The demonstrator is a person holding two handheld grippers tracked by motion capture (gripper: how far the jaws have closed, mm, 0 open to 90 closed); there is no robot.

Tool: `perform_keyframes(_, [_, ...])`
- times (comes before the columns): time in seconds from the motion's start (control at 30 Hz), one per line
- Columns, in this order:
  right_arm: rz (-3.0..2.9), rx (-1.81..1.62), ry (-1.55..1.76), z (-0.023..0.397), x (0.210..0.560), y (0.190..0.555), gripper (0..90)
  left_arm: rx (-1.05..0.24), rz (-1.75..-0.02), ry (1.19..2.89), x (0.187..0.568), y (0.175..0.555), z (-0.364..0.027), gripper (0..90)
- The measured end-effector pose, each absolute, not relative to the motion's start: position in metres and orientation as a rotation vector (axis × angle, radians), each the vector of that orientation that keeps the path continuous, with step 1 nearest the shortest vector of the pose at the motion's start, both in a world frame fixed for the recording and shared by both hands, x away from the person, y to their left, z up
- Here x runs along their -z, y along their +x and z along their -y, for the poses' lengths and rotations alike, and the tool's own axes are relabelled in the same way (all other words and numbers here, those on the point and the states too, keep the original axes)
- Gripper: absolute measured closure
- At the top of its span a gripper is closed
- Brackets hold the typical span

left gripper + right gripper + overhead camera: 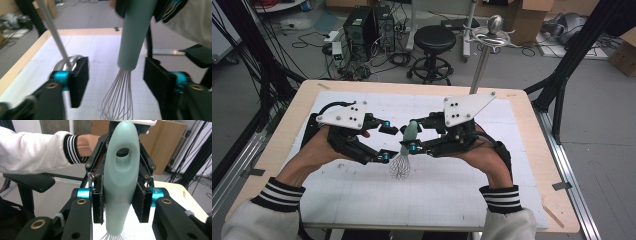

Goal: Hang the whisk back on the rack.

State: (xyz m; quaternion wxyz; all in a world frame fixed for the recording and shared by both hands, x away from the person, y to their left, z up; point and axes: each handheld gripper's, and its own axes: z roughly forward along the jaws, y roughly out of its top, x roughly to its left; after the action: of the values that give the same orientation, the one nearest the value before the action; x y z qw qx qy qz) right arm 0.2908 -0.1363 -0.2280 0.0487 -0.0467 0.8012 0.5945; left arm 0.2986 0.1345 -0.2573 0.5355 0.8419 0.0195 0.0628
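Note:
A whisk with a pale green handle (410, 132) and a wire head (399, 168) stands nearly upright over the white mat, wires down. My right gripper (411, 135) is shut on the handle; in the right gripper view both pads (98, 202) press the handle (121, 182). My left gripper (386, 141) faces it from the left and is open. In the left gripper view the handle's lower end (132, 37) and the wires (117, 95) hang between the spread pads (78, 80), with a gap on each side. The left gripper's linkage (96, 157) shows behind the handle.
A metal stand's pole (482, 60) with a ball on top rises at the mat's far side; its round base (65, 62) lies just beyond my left gripper. The white gridded mat (437, 190) covers a wooden table (552, 150). A stool (434, 40) and computer gear stand on the floor behind.

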Motion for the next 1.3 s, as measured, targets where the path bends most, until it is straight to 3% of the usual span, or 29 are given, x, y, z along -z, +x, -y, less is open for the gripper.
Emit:
perform_keyframes(0.3, [-2.451, -1.799, -0.054, 0.15, 0.228, 0.291, 66.0, -0.228, -0.159, 2.001, 0.27, 0.295, -0.146, 5.3])
perform_keyframes(0.37, [-2.45, -1.791, -0.025, 0.154, 0.228, 0.291, 66.0, -0.237, -0.173, 2.002, 0.272, 0.294, -0.15, 2.1])
perform_keyframes(1.3, [-2.44, -1.648, 0.397, 0.222, 0.224, 0.302, 66.0, -0.347, -0.34, 1.963, 0.312, 0.281, -0.215, 1.7])
